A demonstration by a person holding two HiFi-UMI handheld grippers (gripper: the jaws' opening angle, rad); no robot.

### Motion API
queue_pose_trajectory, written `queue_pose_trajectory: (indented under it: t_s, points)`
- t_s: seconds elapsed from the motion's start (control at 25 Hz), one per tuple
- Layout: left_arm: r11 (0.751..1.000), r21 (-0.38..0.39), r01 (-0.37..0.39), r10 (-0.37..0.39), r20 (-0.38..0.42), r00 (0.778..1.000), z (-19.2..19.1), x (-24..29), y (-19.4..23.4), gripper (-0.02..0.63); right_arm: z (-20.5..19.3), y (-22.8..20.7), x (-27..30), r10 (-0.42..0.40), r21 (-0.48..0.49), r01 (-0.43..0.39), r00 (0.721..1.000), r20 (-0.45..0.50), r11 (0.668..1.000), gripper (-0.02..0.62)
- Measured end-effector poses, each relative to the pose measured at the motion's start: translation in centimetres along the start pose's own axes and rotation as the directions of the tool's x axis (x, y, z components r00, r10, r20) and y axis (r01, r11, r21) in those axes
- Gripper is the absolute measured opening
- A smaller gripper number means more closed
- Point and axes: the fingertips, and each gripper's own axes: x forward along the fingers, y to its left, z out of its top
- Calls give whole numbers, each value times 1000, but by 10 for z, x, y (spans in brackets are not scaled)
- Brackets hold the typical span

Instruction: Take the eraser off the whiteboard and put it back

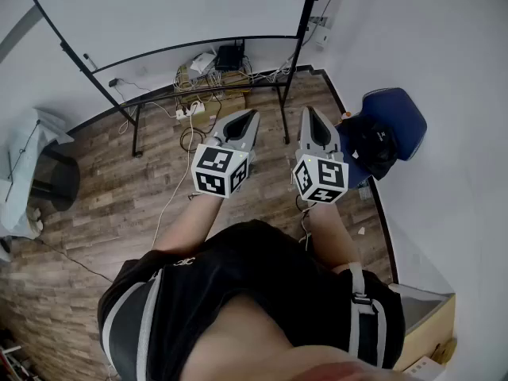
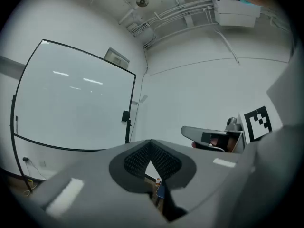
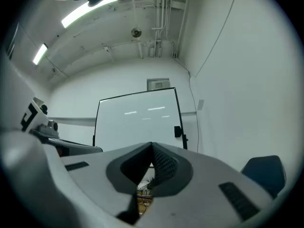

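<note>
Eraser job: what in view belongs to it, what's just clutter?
Job: whiteboard; black block on its right edge, likely the eraser; left gripper; right gripper, both shut, empty.
Lying about: blue chair; floor cables; power strip.

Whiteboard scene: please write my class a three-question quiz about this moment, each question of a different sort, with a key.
1. True or false: the left hand-held gripper holds the eraser.
2. Multiple choice: in the head view, what stands on the floor to the right of the whiteboard? A. a blue chair B. a stepladder C. a red bucket
3. Fill the gap: the jaws of the right hand-held gripper are ____ (apart or together), with nothing between them.

Key: 1 false, because the eraser sits on the whiteboard's right edge; 2 A; 3 together.
</note>
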Motion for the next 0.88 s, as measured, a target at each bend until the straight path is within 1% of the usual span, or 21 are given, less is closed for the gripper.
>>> queue_pose_trajectory:
  t_s: [0.16,0.4,0.52,0.72,0.88]
  points:
    - [1000,4,-4,4,9,1000,1,7,-12,9,2,-12,-4,10,-8,-10,1000,5,1000,5]
    - [1000,6,-12,12,-1,1000,-1,14,-20,9,3,-21,-6,26,5,-26,1000,17,1000,5]
    - [1000,8,-12,12,-14,1000,-5,17,-25,9,1,-28,-9,23,30,-24,999,22,999,5]
    - [1000,-9,4,-4,-48,999,-18,25,-44,9,-9,-39,-17,32,52,-31,999,-4,998,5]
    - [1000,2,8,-7,-57,998,-20,34,-57,9,-11,-50,-23,43,61,-42,999,-5,997,5]
